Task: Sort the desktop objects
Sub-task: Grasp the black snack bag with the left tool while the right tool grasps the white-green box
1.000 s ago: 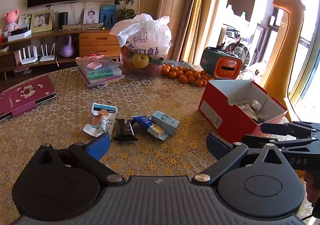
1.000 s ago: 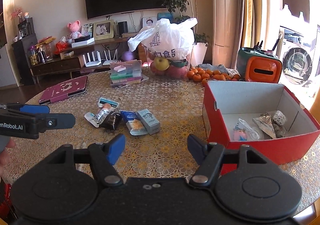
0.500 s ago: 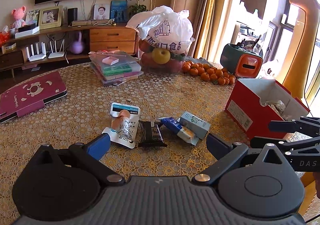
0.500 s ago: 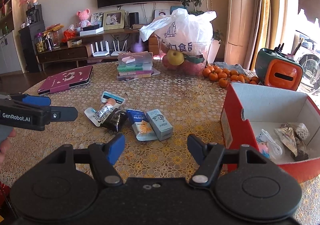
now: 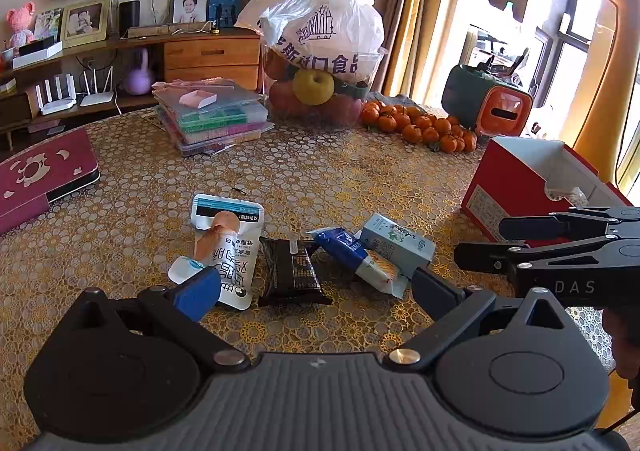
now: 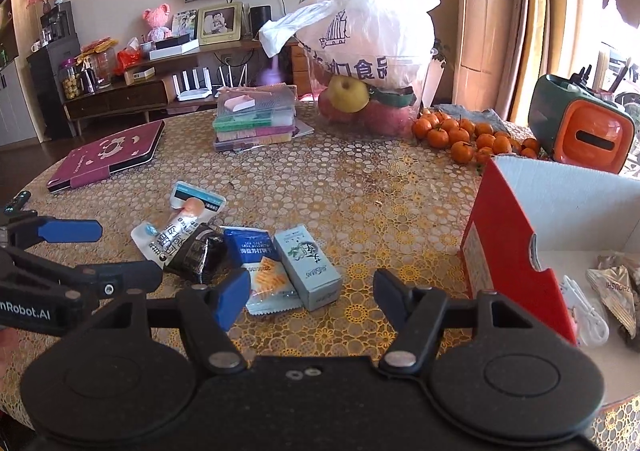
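Both grippers have moved closer to the row of small packets on the gold-patterned counter (image 5: 360, 179), which now look larger than a second ago. From the left gripper (image 5: 316, 287), whose jaws are spread wide and hold nothing, the black foil snack packet (image 5: 292, 271) lies just ahead, between the two fingertips. The white pouch with blue top (image 5: 226, 243) sits touching it on the left, its near corner beside the left blue pad (image 5: 198, 293). On the right lie the blue-and-white cracker sachet (image 5: 356, 255) and the pale blue carton (image 5: 396, 243), pressed together. The right gripper (image 6: 312, 291) also has its jaws wide apart and empty; that carton and sachet lie just beyond its left fingertip. To the right stands the red cardboard box (image 6: 504, 251), open, with a white cable (image 6: 584, 311) and silver wrappers (image 6: 616, 291) inside.
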`<move>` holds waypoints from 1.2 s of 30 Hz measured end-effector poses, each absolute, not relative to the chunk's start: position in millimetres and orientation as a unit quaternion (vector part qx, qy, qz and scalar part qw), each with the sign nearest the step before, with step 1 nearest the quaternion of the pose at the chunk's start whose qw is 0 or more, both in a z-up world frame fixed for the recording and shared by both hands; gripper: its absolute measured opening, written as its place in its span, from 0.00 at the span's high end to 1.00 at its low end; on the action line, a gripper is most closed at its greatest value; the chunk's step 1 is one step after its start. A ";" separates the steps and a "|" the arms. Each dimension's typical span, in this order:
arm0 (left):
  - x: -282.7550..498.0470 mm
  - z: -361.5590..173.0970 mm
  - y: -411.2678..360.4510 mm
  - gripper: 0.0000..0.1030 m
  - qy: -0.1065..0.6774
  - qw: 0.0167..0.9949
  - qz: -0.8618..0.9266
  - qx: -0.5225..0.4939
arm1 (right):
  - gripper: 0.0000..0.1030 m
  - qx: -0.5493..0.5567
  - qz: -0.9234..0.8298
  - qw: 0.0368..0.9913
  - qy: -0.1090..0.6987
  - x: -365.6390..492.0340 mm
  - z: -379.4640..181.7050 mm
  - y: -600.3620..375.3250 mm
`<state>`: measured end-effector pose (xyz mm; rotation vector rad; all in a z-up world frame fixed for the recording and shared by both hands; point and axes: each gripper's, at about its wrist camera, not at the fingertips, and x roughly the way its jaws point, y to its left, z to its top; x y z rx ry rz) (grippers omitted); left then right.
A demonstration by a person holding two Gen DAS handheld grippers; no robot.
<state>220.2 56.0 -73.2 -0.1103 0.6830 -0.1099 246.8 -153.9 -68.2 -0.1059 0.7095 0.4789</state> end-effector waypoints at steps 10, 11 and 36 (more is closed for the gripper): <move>249.5 -98.5 51.1 0.04 0.342 0.937 -0.047 -0.057 | 0.36 -0.061 0.232 0.902 0.358 280.1 -92.9 -144.4; 251.6 -99.9 50.2 0.04 0.341 0.937 -0.045 -0.054 | 0.36 -0.061 0.232 0.901 0.361 282.3 -95.0 -143.0; 280.3 -134.2 53.1 0.35 0.357 0.931 -0.032 -0.068 | 0.53 -0.060 0.241 0.891 0.380 315.8 -124.1 -125.4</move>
